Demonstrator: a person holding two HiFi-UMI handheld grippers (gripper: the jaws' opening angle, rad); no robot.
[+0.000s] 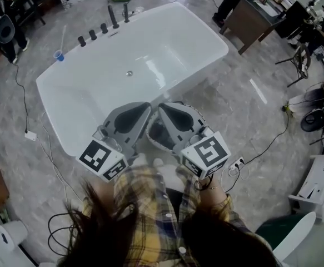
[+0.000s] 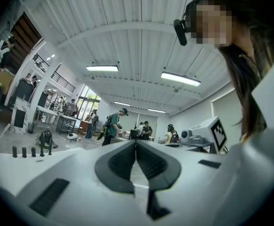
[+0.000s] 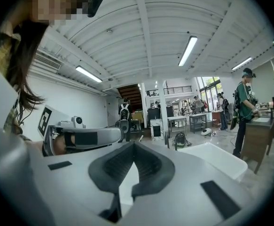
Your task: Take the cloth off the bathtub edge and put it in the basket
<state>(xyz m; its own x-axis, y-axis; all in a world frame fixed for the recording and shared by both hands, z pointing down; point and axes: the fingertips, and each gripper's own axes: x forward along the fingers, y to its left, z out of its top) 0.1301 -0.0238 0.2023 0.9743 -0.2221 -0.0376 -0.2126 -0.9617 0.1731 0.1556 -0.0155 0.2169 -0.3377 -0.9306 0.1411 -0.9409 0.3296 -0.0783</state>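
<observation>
At the near rim of the bathtub (image 1: 167,43): left gripper (image 1: 140,111) and right gripper (image 1: 172,111) side by side, both claws pressed together, nothing between. They hide most of the basket (image 1: 155,140); only patterned rim and dark inside show. Cloth not made out.

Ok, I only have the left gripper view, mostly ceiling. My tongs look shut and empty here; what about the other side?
Observer: The right gripper matches: tongs shut, nothing between them.
Operator: Where's the basket?
Observer: In the head view the basket sits beneath the left gripper and the right one, beside the bathtub's near side.
Operator: Any cloth on the rim?
Observer: None on the rim that shows. The basket's inside is dark; I can't tell if that's the cloth.
</observation>
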